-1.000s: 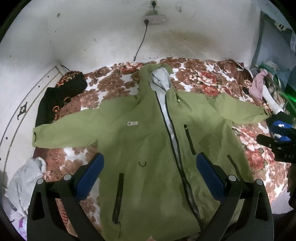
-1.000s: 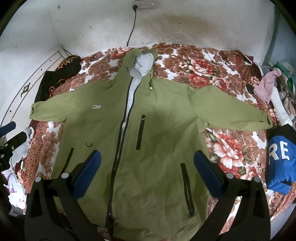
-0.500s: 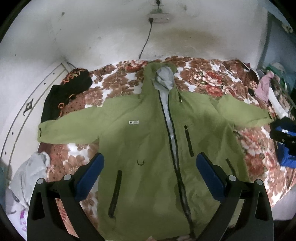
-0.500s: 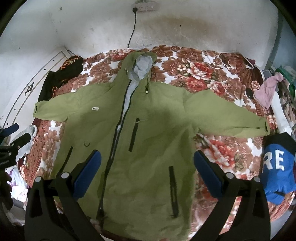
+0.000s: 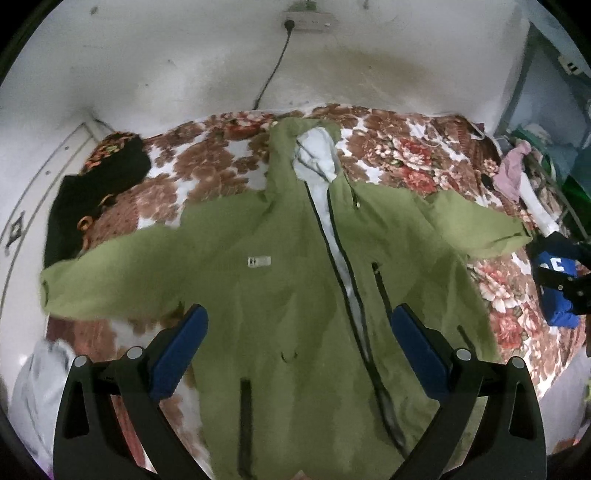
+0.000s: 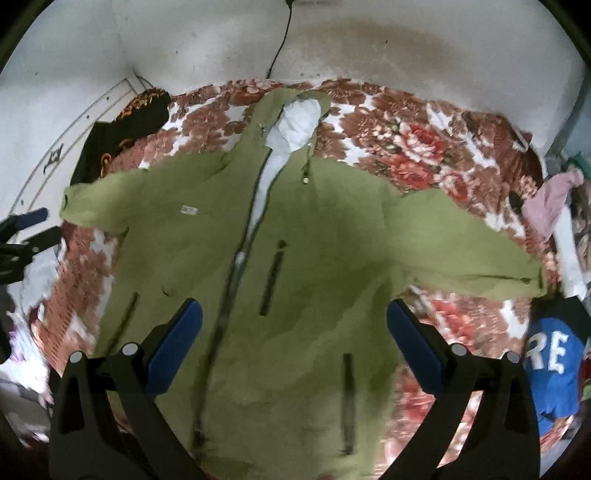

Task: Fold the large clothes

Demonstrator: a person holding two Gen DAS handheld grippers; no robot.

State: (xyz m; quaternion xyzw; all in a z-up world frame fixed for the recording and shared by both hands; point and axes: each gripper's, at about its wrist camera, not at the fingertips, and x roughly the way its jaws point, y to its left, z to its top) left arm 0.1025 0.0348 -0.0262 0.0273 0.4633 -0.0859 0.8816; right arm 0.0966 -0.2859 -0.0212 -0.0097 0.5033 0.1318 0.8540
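Note:
A large olive-green hooded jacket lies face up on a floral bedspread, both sleeves spread sideways and the hood with its pale lining toward the wall. Its black front zipper is partly undone near the neck. My left gripper hovers open above the jacket's lower left front, holding nothing. My right gripper hovers open above the lower right front, also empty. Each gripper shows at the edge of the other's view: the right gripper and the left gripper.
A black garment with orange trim lies at the bed's far left corner. A blue shirt with white letters and pink and white clothes sit at the right edge. Pale cloth is heaped at the left. A white wall with a socket strip stands behind.
Both grippers have shifted a little; the jacket now sits slightly lower and more centred in both views. The jacket itself has not moved and both grippers stay open.

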